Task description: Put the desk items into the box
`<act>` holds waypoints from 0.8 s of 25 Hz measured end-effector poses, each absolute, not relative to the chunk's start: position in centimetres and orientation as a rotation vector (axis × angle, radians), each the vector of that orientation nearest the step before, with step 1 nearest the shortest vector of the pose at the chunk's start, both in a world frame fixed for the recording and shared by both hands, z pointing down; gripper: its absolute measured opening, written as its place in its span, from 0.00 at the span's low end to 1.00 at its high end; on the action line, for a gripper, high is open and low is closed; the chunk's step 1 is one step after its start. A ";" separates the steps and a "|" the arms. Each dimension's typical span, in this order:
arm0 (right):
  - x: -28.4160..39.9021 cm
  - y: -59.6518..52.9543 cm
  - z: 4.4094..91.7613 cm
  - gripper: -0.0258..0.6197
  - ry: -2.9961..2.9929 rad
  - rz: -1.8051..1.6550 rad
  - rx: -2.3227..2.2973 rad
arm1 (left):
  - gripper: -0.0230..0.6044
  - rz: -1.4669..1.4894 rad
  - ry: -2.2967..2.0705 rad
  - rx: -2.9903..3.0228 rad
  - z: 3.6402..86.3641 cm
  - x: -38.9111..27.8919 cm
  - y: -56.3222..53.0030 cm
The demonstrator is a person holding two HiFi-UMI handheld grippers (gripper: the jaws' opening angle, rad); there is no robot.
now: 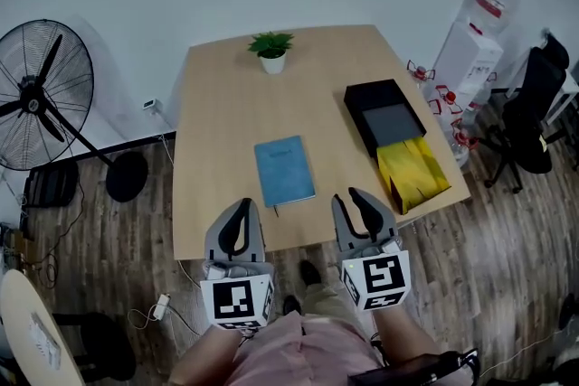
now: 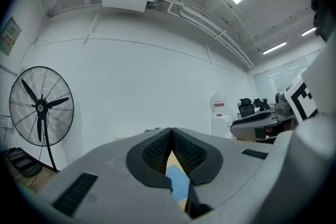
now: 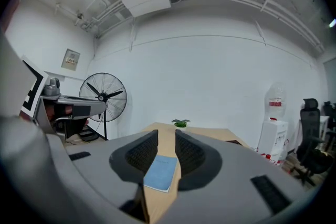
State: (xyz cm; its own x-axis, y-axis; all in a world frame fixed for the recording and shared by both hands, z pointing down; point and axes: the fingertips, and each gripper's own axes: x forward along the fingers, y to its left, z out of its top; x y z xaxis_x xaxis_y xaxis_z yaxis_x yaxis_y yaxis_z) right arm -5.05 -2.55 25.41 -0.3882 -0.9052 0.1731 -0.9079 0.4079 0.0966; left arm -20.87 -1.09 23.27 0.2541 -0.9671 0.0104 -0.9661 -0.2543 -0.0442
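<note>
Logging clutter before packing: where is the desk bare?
Bare wood: the left side of the desk, beside the blue notebook; the middle between plant and notebook; the strip between notebook and black box. Crowded: the right front corner, where the yellow bag lies against the box.

No legible text — labels too blurred.

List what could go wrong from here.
The notebook lies flat on the table, so it may slide rather than lift when gripped. The yellow bag sprawls from the box to the table's edge; a nudge may drop it. The plant stands at the far edge and may tip on a long reach.
</note>
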 end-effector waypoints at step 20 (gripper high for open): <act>-6.2 -13.3 33.9 0.20 -2.463 0.241 1.349 | 0.05 -0.300 2.110 -2.515 32.1 -19.7 -11.0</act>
